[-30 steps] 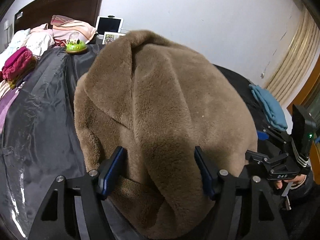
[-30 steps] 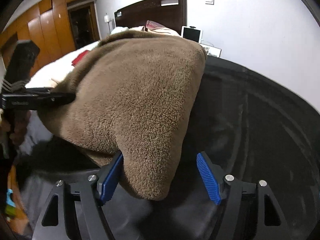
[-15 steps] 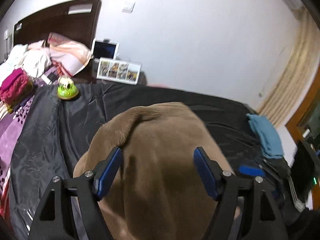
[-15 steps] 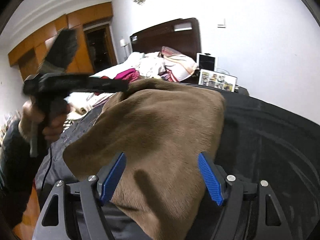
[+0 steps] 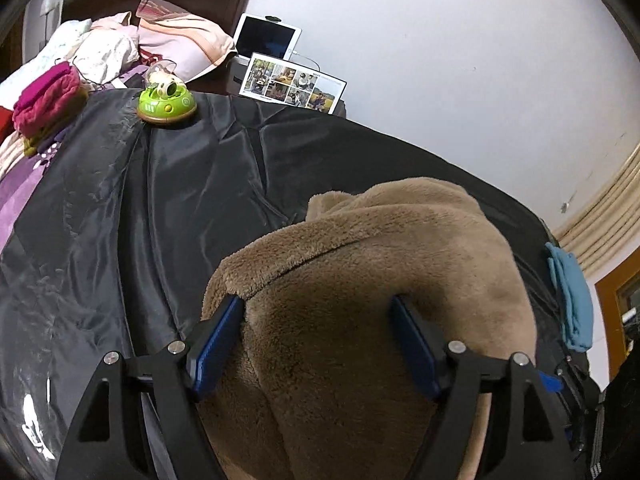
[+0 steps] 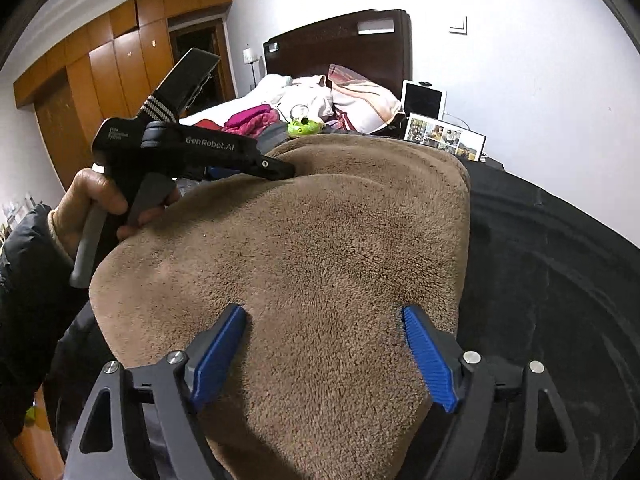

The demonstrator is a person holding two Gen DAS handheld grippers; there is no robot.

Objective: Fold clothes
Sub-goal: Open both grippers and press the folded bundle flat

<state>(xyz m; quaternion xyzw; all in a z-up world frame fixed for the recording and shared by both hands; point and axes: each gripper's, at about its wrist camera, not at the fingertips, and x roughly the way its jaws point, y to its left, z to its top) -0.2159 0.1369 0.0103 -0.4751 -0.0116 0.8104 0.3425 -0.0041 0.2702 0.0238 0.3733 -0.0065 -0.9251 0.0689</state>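
Brown fleece garment (image 5: 360,320) heaped across the lower centre of the left wrist view, on black sheet (image 5: 160,208) spread over the bed. Left claw (image 5: 316,344) spread wide at the bottom of the frame — blue pads (image 5: 216,344) apart, fleece bulging up between them, nothing pinched. Toward the upper left: green toy (image 5: 166,102) on the sheet, pink folded clothes (image 5: 48,100) at the far left edge, pillow (image 5: 180,44), tablet (image 5: 266,40) and photo frame (image 5: 292,88) propped against the white wall. Blue cloth (image 5: 570,300) at the right edge.

In the right wrist view, same garment (image 6: 312,260) filling the centre and bottom. Right claw (image 6: 324,356) likewise released, blue pads (image 6: 428,356) splayed either side of the fleece. Left claw (image 6: 276,170) seen at centre left, tip touching the far part of the fleece, its handle gripped by a hand (image 6: 92,204) with a dark sleeve (image 6: 28,280) — pads hidden from this side. Wooden wardrobe (image 6: 100,76) at the upper left, dark headboard (image 6: 340,48) at top centre.
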